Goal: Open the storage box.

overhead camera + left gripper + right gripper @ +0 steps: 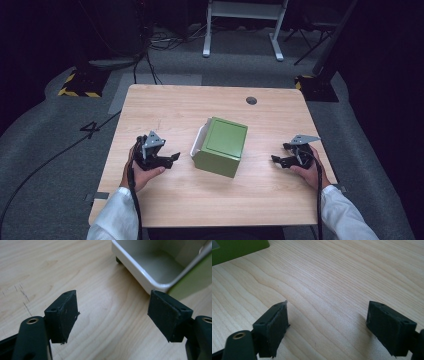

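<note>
Grey carpet and cable runs surround a pale wooden table (165, 107), on which a green box (222, 146) lies on its side near the centre, its white-lined opening (160, 263) turned toward the person's left. The left gripper (172, 159) sits low over the wood just beside that opening, jaws spread wide with nothing between them; in the left gripper view the white rim (140, 275) lies close ahead of the far pad. The right gripper (276, 160) rests near the table's right edge, apart from the box, jaws likewise spread and empty; a corner of the green wall (237, 248) shows at the top left of the right gripper view. Judged step: approach, with no contact made on either side. To do it well, the left gripper should advance along the table until one pad passes inside the rim and the other outside, then close squarely on the wall. The right gripper should come in against the opposite green face to stop the box sliding. Risk noted: a one-sided push is likely to skate the box across the smooth wood.
</note>
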Demonstrator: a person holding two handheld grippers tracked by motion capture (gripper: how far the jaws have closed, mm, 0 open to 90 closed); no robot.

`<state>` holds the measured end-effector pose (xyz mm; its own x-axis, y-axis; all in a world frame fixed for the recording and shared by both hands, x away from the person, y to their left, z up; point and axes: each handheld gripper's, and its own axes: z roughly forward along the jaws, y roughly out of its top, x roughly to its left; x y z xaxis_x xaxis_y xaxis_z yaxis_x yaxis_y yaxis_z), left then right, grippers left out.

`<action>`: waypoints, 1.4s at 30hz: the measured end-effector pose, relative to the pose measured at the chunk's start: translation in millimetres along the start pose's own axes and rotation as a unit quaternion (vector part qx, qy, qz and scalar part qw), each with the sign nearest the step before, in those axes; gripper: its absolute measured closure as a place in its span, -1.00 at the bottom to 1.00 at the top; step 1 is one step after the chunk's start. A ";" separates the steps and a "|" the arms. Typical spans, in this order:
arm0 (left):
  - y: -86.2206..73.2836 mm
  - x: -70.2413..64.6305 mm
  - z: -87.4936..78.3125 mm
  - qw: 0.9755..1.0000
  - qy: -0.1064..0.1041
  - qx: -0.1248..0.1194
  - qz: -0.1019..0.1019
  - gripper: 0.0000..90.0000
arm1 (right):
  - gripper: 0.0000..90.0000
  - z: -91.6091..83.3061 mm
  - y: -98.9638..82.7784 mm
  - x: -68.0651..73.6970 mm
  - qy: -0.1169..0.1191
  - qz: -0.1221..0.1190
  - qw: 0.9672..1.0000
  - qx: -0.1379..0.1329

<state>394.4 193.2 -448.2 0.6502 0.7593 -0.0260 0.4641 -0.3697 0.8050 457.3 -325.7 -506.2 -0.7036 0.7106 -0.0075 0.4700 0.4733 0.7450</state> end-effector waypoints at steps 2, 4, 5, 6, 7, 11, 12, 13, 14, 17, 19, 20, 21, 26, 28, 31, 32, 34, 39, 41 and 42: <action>2.9 0.3 0.2 1.000 0.003 -0.006 0.004 -0.46 | -0.61 0.0 0.0 0.0 0.000 0.000 1.000 0.000; 9.3 0.8 0.6 1.000 0.000 -0.016 -0.001 -0.45 | -0.61 0.0 -0.1 0.0 0.000 -0.001 1.000 0.000; 12.8 1.6 0.1 1.000 -0.001 -0.022 -0.002 -0.45 | -0.61 -0.1 -0.1 0.0 0.000 -0.001 1.000 0.000; 19.7 2.7 -0.5 0.999 0.001 -0.036 0.001 -0.45 | -0.61 -0.2 -0.1 -0.1 0.000 -0.001 1.000 0.000; 23.0 2.8 -0.4 0.999 -0.001 -0.039 -0.003 -0.45 | -0.61 -0.2 -0.2 0.0 0.000 -0.001 1.000 0.000; 30.8 1.7 1.5 0.999 0.003 -0.054 -0.005 -0.45 | -0.61 -0.2 -0.1 -0.1 0.000 -0.001 1.000 0.000; 33.3 1.7 2.9 0.999 0.002 -0.052 -0.003 -0.45 | -0.61 -0.2 -0.1 -0.1 0.000 -0.001 1.000 0.000; 35.2 0.7 4.6 0.999 0.002 -0.052 -0.003 -0.45 | -0.61 -0.2 -0.2 -0.1 0.000 -0.001 1.000 0.000; 36.9 0.2 6.4 0.999 0.000 -0.053 0.000 -0.45 | -0.61 -0.2 -0.2 -0.1 0.000 -0.001 1.000 0.000; 40.7 -2.0 12.0 0.999 -0.011 -0.051 0.000 -0.42 | -0.61 -0.2 -0.2 -0.1 0.000 -0.001 1.000 0.000; 42.2 -3.4 17.3 0.999 -0.014 -0.045 0.005 -0.42 | -0.61 -0.3 -0.2 0.0 0.000 -0.001 1.000 0.000; 42.9 -4.6 20.7 0.999 -0.018 -0.043 0.006 -0.42 | -0.61 -0.3 -0.3 0.0 0.000 -0.001 1.000 0.000; 43.8 -6.8 25.2 0.999 -0.024 -0.037 0.006 -0.42 | -0.61 -0.4 -0.4 0.0 0.001 0.000 1.000 0.000; 46.2 -11.7 37.0 0.999 -0.032 -0.026 0.016 -0.37 | -0.61 -0.4 -0.4 0.0 0.001 0.000 1.000 0.000; 46.1 -13.0 41.8 0.999 -0.037 -0.020 0.016 -0.37 | -0.61 -0.4 -0.4 0.0 0.001 -0.001 1.000 0.000; 43.2 -16.2 51.9 0.999 -0.048 -0.004 0.017 -0.36 | -0.61 -0.5 -0.5 0.1 0.000 -0.001 1.000 0.000; 42.3 -17.4 54.2 0.999 -0.047 0.001 0.017 -0.36 | -0.61 -0.5 -0.5 0.1 0.001 -0.001 1.000 0.000; 41.5 -18.5 56.9 0.999 -0.041 0.009 0.026 -0.36 | -0.61 -0.5 -0.5 0.1 0.000 -0.001 1.000 0.000; 36.5 -17.6 65.0 0.999 -0.035 0.030 0.022 -0.31 | -0.61 -0.5 -0.5 0.1 0.001 -0.001 1.000 0.000; 33.3 -17.5 69.0 0.998 -0.030 0.045 0.020 -0.23 | -0.61 -0.6 -0.5 0.1 0.000 -0.001 1.000 0.000; 31.8 -16.4 71.3 0.998 -0.034 0.051 0.021 -0.25 | -0.61 -0.6 -0.5 0.1 0.000 -0.001 1.000 0.000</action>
<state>441.3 130.7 -464.4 0.7080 0.7053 -0.0369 0.4920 -0.4550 0.7422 456.7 -326.2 -506.3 -0.7048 0.7093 -0.0081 0.4691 0.4746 0.7448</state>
